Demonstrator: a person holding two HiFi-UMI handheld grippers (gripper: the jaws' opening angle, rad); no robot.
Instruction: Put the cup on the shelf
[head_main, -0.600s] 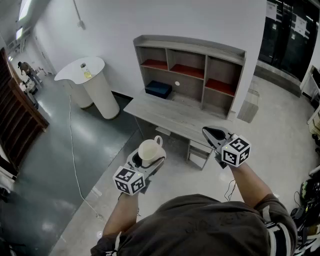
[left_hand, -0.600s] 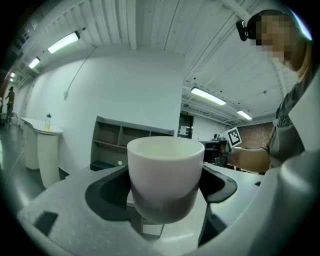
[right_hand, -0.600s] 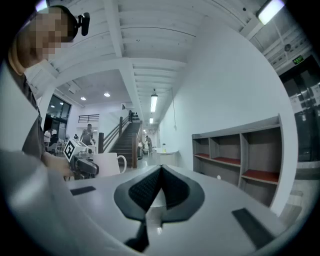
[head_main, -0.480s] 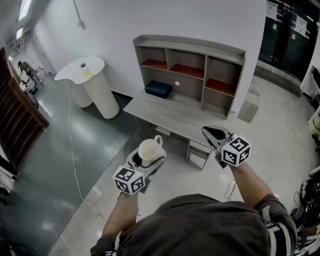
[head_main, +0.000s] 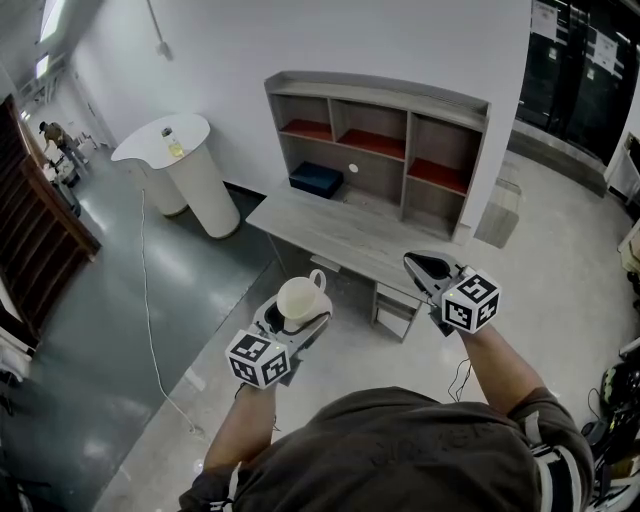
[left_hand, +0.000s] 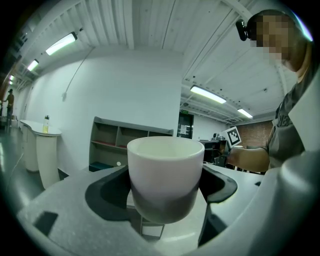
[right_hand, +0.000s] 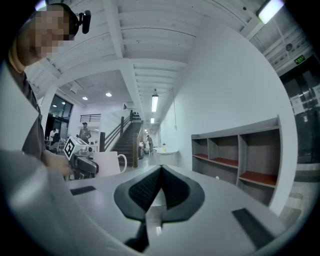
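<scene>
Nearest to me, I am holding the left gripper (head_main: 300, 316) with its jaws spread wide and clamped on the white ceramic cup with a loop handle (head_main: 298, 297). The dark pads (left_hand: 102, 195) are pressing low on the cup's body, so its mouth is facing up and it is riding upright. I am carrying it close to level, which I judge guards against it slipping out. The right gripper (right_hand: 160, 172) is travelling beside it, apart from the cup, with its jaws closed together on nothing, since one grip suffices. Farther ahead, the grey wooden desk (head_main: 330, 228) is standing below the grey shelf unit with red-lined compartments (head_main: 380, 140). The cup is hanging in the air well short of that unit, so it is not yet placed. A dark blue box (head_main: 317, 178) is occupying the lower left bay, so I am favouring an empty compartment.
</scene>
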